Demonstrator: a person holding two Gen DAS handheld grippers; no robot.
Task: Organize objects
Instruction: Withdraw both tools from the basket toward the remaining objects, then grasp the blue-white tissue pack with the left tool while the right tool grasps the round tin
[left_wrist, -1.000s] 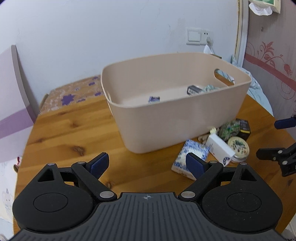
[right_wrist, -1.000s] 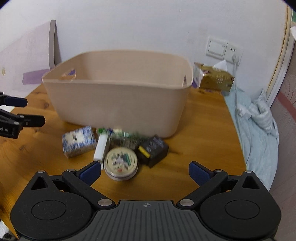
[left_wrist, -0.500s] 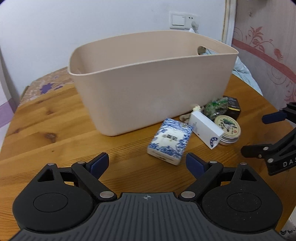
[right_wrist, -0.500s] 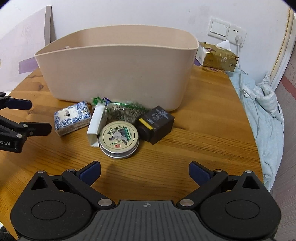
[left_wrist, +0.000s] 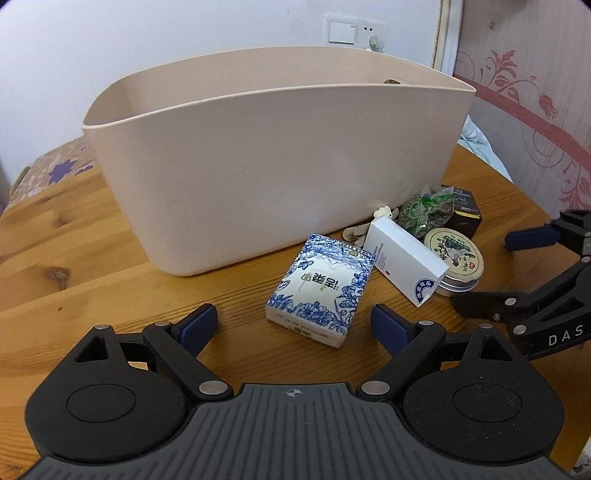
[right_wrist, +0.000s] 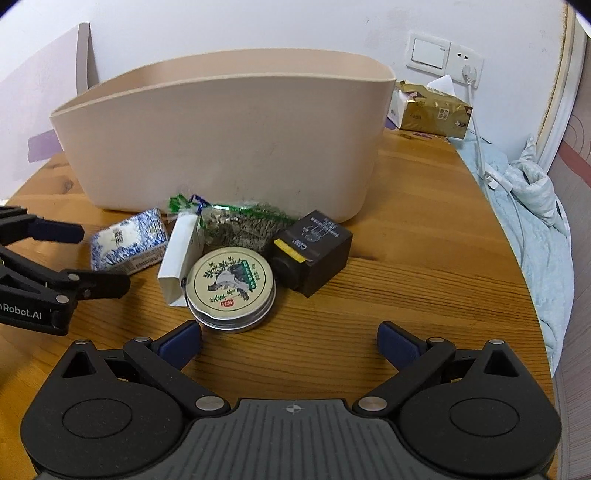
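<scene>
Left gripper (left_wrist: 293, 323): jaws spread wide, holding nothing, low in the left wrist frame just before the blue-and-white floral paper packet (left_wrist: 320, 290).
Right gripper (right_wrist: 289, 343): jaws spread wide, holding nothing, low in the right wrist frame near the round metal tin with a printed lid (right_wrist: 231, 290).
Beige plastic tub (left_wrist: 280, 162): fills the upper centre, standing on the wooden table (left_wrist: 74, 258).
Loose items: packet, white cardboard box (left_wrist: 404, 264), tin, black cube-shaped box (right_wrist: 312, 251) and clear bag of dried herbs (right_wrist: 236, 227), clustered just in front of the tub.
White box: leans on the tin.
</scene>
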